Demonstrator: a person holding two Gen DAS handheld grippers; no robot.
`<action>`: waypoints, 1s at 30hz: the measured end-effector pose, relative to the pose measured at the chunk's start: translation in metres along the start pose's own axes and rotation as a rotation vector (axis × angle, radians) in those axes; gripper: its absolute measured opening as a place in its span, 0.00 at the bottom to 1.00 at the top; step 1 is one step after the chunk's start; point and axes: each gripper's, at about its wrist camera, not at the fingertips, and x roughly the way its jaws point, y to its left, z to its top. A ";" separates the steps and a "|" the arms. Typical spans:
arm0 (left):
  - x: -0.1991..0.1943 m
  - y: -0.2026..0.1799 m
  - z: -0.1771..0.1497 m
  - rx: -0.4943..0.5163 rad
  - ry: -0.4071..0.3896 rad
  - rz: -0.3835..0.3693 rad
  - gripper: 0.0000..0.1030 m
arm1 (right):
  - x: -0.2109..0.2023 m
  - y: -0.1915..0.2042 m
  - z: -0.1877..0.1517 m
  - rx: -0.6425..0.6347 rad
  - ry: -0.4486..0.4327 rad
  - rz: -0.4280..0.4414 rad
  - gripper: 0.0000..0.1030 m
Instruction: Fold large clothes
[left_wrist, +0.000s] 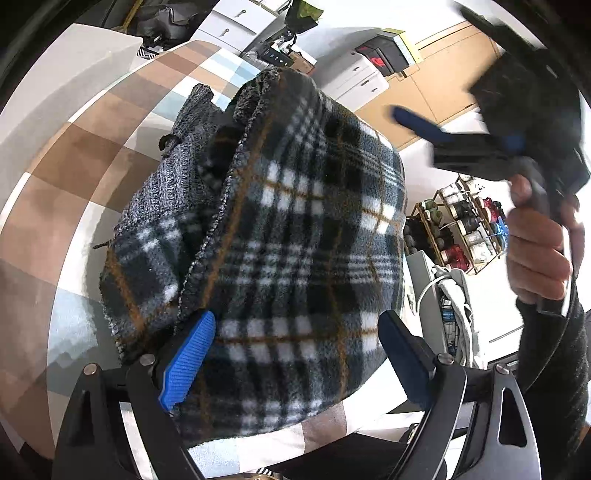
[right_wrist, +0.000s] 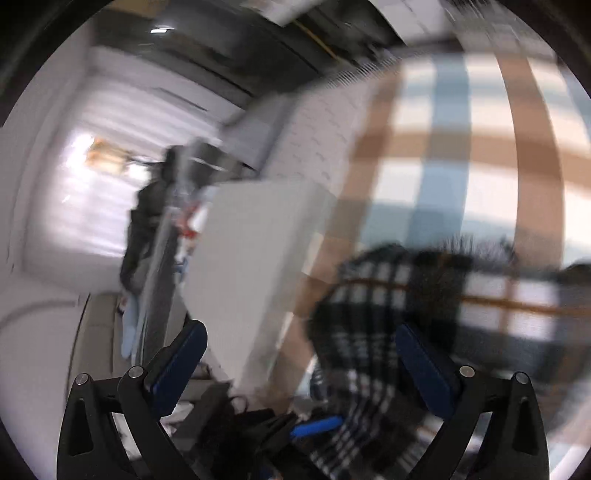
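A folded plaid fleece garment (left_wrist: 295, 221) with a grey knit lining lies bunched on the checked tablecloth (left_wrist: 92, 155). My left gripper (left_wrist: 297, 325) is open and low over the garment's near edge, its blue fingers (left_wrist: 188, 354) spread across the fabric without pinching it. A hand (left_wrist: 535, 251) holds my right gripper, blurred, up in the air to the right of the garment. In the blurred right wrist view, my right gripper (right_wrist: 303, 332) is open with nothing between its fingers, and the plaid garment (right_wrist: 388, 314) lies below and to the right.
White drawer units (left_wrist: 236, 26) and dark bags stand beyond the table's far edge. A wire rack of thread spools (left_wrist: 461, 229) sits on the floor at right. A white box (right_wrist: 258, 258) stands at the table's corner.
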 end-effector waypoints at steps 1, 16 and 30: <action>0.001 0.000 0.000 0.001 0.000 0.003 0.84 | -0.012 0.000 -0.001 -0.017 -0.006 -0.020 1.00; 0.004 0.001 0.001 -0.043 0.019 -0.020 0.84 | 0.035 -0.051 -0.008 -0.143 0.245 -0.518 1.00; -0.002 0.006 -0.004 -0.082 0.025 -0.044 0.84 | 0.024 -0.026 -0.006 -0.181 0.178 -0.549 1.00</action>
